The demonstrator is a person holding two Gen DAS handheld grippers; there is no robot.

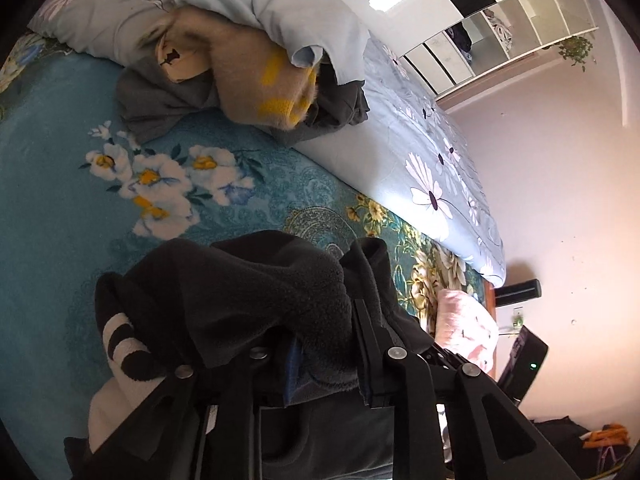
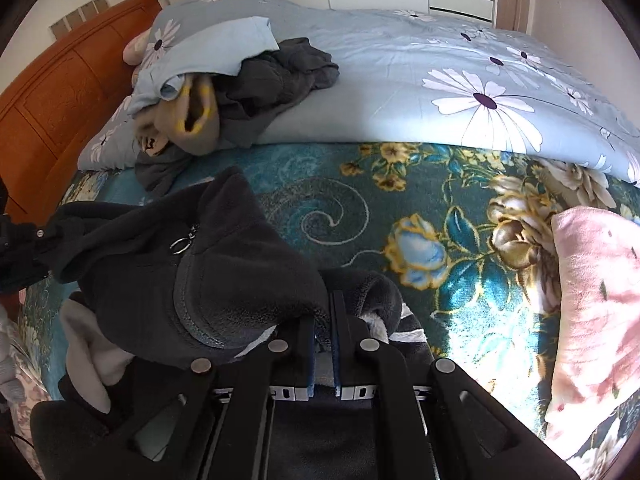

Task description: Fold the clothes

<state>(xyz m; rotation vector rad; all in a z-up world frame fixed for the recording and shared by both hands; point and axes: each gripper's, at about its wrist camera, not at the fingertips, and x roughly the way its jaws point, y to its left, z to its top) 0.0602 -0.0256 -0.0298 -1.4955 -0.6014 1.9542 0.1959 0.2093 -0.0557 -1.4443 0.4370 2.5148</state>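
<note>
A black fleece jacket with a zip and a ring pull lies bunched on the teal floral blanket. A black-and-white striped cuff and pale lining show at its edge. In the left wrist view the fleece drapes over my left gripper. One finger is hidden under it, and the jaws stand apart with fabric lying loosely between them. In the right wrist view my right gripper is shut, pinching a fold of the same jacket at its tips.
A pile of clothes in light blue, tan with yellow, and grey sits by the pillow. Behind it lies a light blue daisy quilt. A pink folded cloth lies to the right and a wooden headboard to the left.
</note>
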